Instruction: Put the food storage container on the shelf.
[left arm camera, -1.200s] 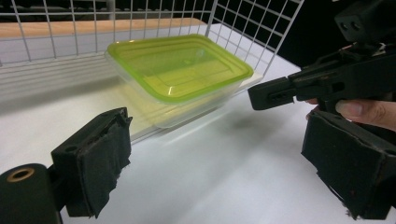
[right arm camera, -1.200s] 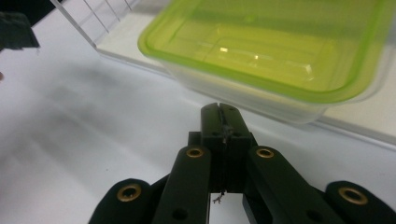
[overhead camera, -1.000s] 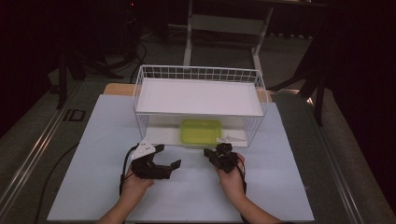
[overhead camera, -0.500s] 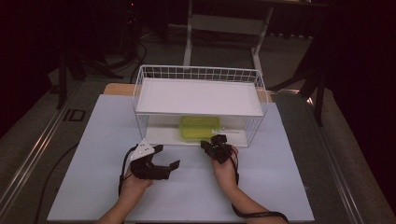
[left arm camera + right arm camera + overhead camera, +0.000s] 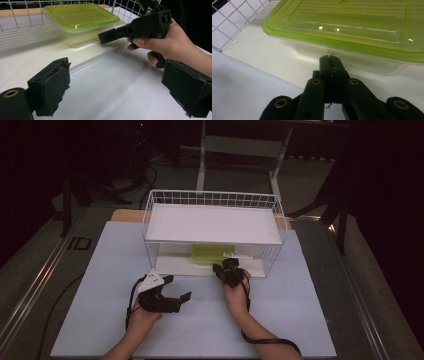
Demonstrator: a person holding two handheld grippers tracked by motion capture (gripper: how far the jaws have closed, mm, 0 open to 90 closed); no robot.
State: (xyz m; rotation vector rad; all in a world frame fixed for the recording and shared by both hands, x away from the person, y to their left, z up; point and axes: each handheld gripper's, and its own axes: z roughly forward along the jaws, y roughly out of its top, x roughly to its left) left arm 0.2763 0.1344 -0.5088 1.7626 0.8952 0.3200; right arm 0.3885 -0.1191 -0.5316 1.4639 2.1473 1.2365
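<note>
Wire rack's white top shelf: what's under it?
Under the white top shelf a green-lidded clear container sits on the lower white board. The shelf hides its back part; contents can't be made out.

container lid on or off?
On. The green lid sits flat over the clear container, its rim overlapping all along the visible edges in both gripper views.

In the high view the wire rack's upper shelf point(image 5: 212, 222) hides most of the green-lidded container point(image 5: 210, 253) beneath it.
</note>
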